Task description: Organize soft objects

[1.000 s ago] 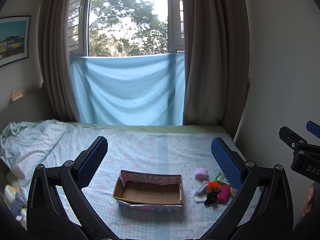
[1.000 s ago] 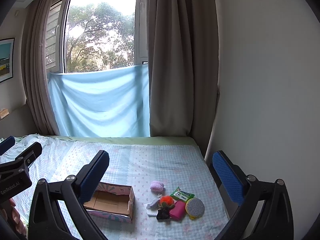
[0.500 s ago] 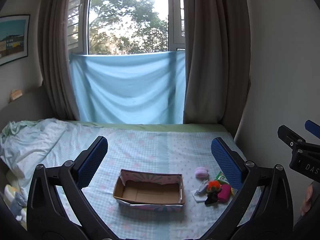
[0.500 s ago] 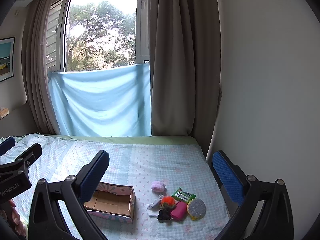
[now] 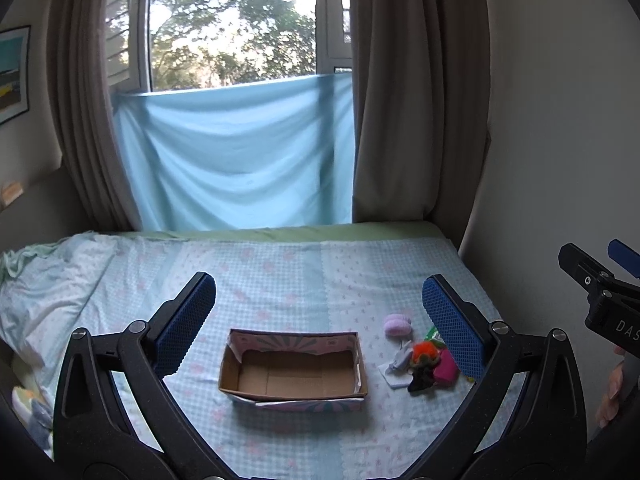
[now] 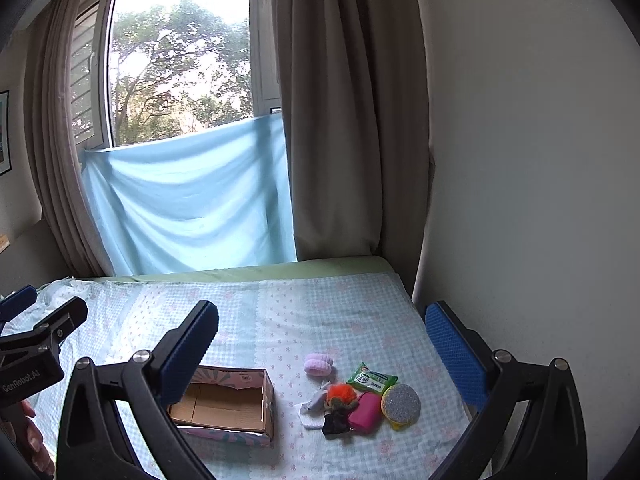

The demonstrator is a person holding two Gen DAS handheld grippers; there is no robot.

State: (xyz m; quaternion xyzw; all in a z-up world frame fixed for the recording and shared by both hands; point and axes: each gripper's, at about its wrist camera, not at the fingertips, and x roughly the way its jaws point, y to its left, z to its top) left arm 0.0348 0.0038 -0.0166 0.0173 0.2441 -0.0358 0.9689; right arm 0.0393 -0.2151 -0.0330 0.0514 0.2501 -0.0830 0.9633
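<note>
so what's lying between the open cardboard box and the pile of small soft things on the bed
Nothing: only a bare strip of checked bedsheet separates the open cardboard box from the pile of soft things, clearest in the right wrist view.

A home bedroom: a bed (image 5: 280, 280) with a checked, flower-print sheet fills the floor up to the window (image 5: 232, 24), flanked by brown curtains (image 6: 340, 120), with a framed picture (image 5: 14, 72) on the wall.

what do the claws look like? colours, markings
Both alike: left claw and right claw have black plastic frames with silver screws, and blue knurled pads on the fingers. White lettering on the bodies: "GenRobot.AI" on the left, a cropped "DAS" on the right. No cables visible.
</note>
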